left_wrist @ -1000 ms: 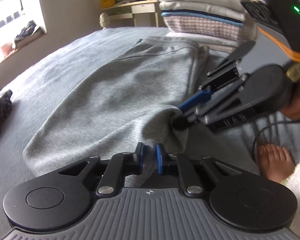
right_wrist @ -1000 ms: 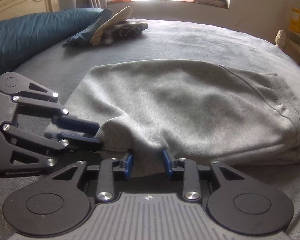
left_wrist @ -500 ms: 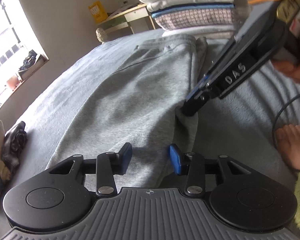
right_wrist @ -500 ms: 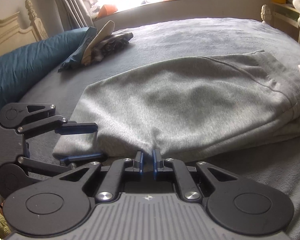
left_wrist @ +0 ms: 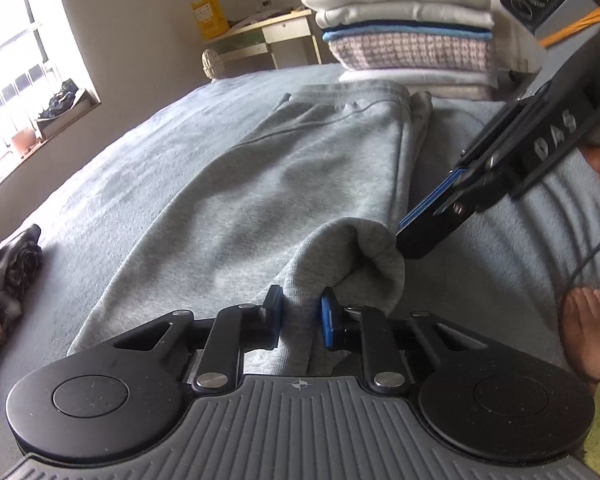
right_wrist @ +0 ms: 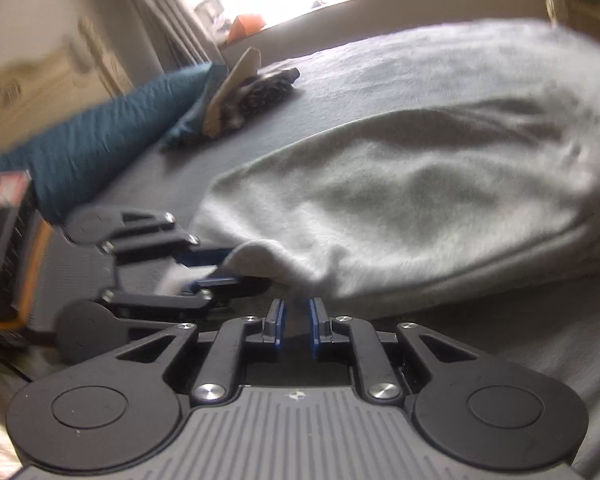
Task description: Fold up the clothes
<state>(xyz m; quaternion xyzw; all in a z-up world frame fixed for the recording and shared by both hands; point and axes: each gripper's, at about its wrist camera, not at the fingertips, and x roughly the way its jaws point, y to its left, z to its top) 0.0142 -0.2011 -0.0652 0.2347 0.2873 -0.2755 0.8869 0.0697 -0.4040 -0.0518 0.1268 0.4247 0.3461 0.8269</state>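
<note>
Over the left wrist, a stack of folded clothes (left_wrist: pixel 410 36) already sits at the far end of the bed (left_wrist: pixel 112 168), so much is done; the grey sweatpants (left_wrist: pixel 284 184) lie flat, only their near hem lifted. The left gripper (left_wrist: pixel 300 314), jaws just closing, pinches that hem, with the right gripper (left_wrist: pixel 416 236) at the bunched edge. Over the right wrist, blurred, the right gripper (right_wrist: pixel 294 320) clamps a small fold of the soft, fleecy cloth; unfolded clothes (right_wrist: pixel 248 96) wait beyond.

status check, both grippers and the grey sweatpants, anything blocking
Left gripper just closed on sweatpants hem. Right gripper pinching same hem alongside. Folded stack beyond waistband, fold path looks open.
</note>
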